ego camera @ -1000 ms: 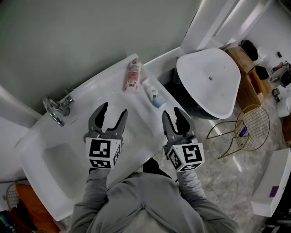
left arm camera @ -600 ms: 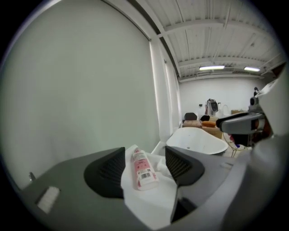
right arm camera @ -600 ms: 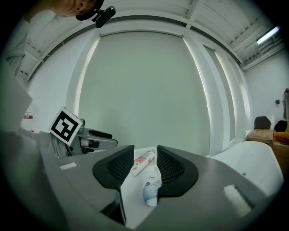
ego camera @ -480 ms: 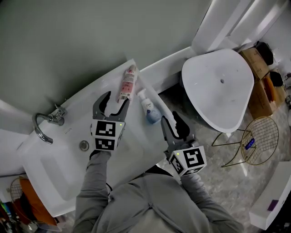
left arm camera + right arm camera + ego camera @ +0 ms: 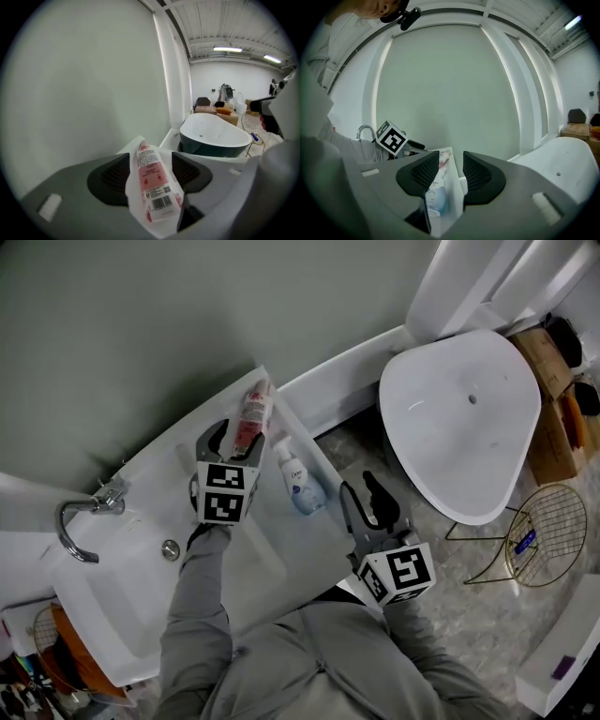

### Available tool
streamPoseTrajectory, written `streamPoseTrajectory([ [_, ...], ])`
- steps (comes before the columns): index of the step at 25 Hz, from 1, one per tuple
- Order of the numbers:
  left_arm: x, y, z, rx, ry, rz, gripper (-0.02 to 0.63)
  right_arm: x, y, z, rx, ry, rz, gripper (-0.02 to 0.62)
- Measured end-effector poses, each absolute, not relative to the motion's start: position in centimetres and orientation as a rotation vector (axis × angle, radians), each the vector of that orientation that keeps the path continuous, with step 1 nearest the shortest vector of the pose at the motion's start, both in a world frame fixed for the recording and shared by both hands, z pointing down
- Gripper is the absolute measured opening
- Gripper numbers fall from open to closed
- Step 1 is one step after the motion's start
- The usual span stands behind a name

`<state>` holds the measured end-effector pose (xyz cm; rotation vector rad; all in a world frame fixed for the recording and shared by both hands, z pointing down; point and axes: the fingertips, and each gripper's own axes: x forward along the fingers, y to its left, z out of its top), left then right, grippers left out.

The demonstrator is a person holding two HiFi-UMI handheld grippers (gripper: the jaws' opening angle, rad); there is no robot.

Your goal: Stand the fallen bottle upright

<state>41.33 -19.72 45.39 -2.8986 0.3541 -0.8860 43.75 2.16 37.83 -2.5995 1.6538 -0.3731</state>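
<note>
A pink-labelled bottle (image 5: pixel 250 413) lies on its side at the far end of the white sink counter (image 5: pixel 155 479). My left gripper (image 5: pixel 232 439) reaches over it with a jaw on each side. In the left gripper view the bottle (image 5: pixel 154 183) lies between the pads with counter showing beside it, so the left gripper (image 5: pixel 150 159) is open. A white and blue bottle (image 5: pixel 298 486) lies on the counter to the right. My right gripper (image 5: pixel 358 488) hovers off the counter's right edge, open and empty. In the right gripper view that bottle (image 5: pixel 436 199) lies beyond the right gripper (image 5: pixel 451 161).
A faucet (image 5: pixel 80 521) and basin (image 5: pixel 103 615) are on the counter's left half, and a grey wall runs behind it. A white bathtub (image 5: pixel 464 418) stands to the right, with a wire basket (image 5: pixel 525 535) and cardboard boxes (image 5: pixel 562 418) on the floor past it.
Both grippers have moved forward along the counter toward its far end. The left gripper's jaws now straddle the pink bottle. The right gripper has drawn level with the white and blue bottle.
</note>
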Motion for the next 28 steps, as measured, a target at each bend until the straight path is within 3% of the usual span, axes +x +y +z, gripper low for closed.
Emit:
streamPoseTrajectory([
  [28, 46.6, -21.6, 54.4, -2.702, 0.267, -1.498, 0.403, 50.5, 2.5, 42.4, -2.587, 1.595, -0.506, 0.141],
])
